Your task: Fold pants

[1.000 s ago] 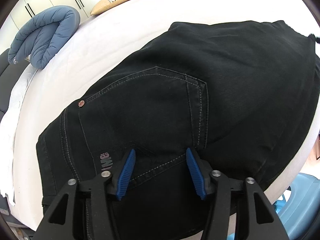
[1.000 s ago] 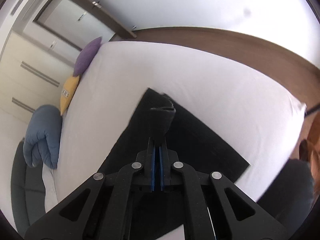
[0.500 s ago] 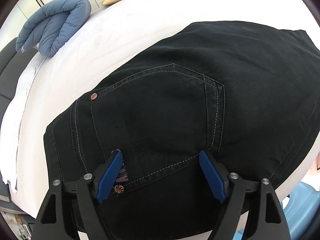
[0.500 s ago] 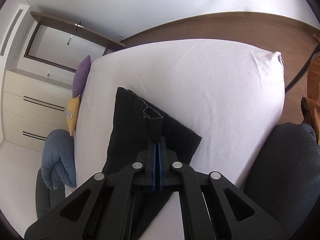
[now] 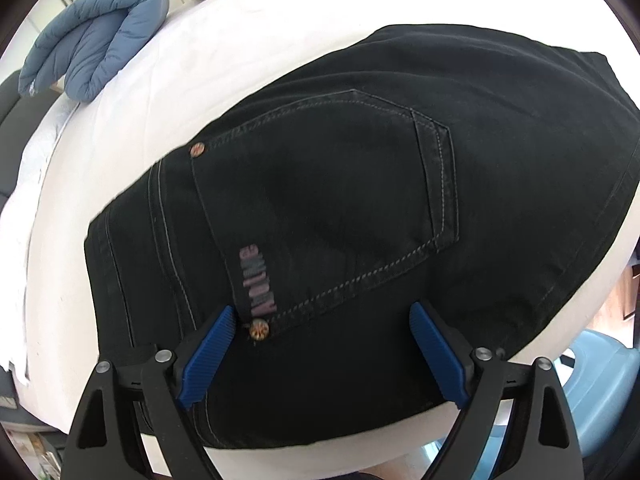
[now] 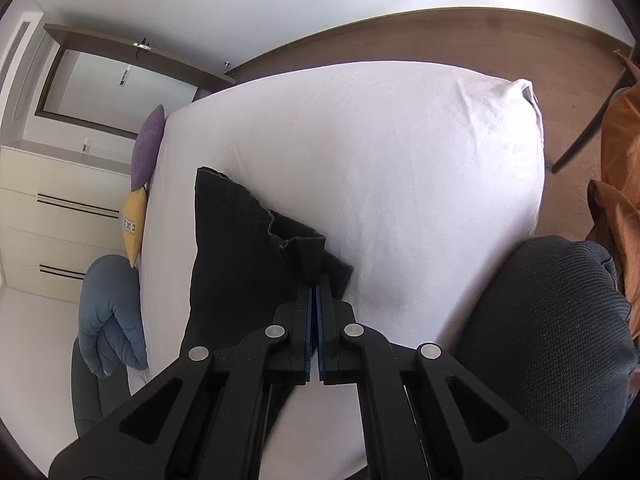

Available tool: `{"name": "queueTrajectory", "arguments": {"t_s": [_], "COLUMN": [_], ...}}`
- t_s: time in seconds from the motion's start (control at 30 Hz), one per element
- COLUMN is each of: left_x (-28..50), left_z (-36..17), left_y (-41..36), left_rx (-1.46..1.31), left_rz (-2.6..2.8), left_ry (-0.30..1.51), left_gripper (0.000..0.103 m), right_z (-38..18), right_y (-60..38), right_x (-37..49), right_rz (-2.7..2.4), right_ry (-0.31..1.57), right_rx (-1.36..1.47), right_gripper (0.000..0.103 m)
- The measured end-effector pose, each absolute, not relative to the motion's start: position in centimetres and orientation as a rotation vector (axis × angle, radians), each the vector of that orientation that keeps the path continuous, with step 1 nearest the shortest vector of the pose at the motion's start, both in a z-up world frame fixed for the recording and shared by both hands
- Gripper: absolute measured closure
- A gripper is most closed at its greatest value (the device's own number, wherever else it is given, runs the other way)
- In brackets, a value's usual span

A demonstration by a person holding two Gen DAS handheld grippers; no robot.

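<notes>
one gripper [image 6: 314,280] clamped — pants [image 6: 240,264] hem

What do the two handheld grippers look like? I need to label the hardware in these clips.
Both look alike. The left gripper has matte black angular arms with triangular cut-outs, silver round pivot bolts, and ribbed bright-blue finger pads. The right gripper shows the same black linkage, cut-outs and silver bolts, with only thin blue pad edges visible. No cables, logos or sleeves show.
</notes>
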State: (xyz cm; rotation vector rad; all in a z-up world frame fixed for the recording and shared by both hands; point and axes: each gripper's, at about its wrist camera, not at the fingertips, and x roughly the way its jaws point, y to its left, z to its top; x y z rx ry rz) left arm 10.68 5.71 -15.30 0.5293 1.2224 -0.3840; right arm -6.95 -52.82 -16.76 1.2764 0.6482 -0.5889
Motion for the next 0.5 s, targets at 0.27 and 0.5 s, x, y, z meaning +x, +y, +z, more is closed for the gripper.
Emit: {"name": "queueTrajectory", "arguments": {"t_s": [0.27, 0.5], "left_x": [8.5, 8.1], "left_z": [-15.3, -15.2], "left_y": [6.3, 7.1], "left_rx": [0.526, 0.494], "left_rz": [-0.379, -0.381], "left_ry": [1.200, 1.194], "left_gripper": [0.011, 0.011], "right_z": [-16.8, -8.6], "right_y": [-53.0, -51.8], "right_x": [-7.7, -7.7], "right_rz": [-0.566, -0.647], "right_ry": [0.686, 0.727], "right_rx": [1.258, 0.930], "right_gripper": [0.097, 0.091]}}
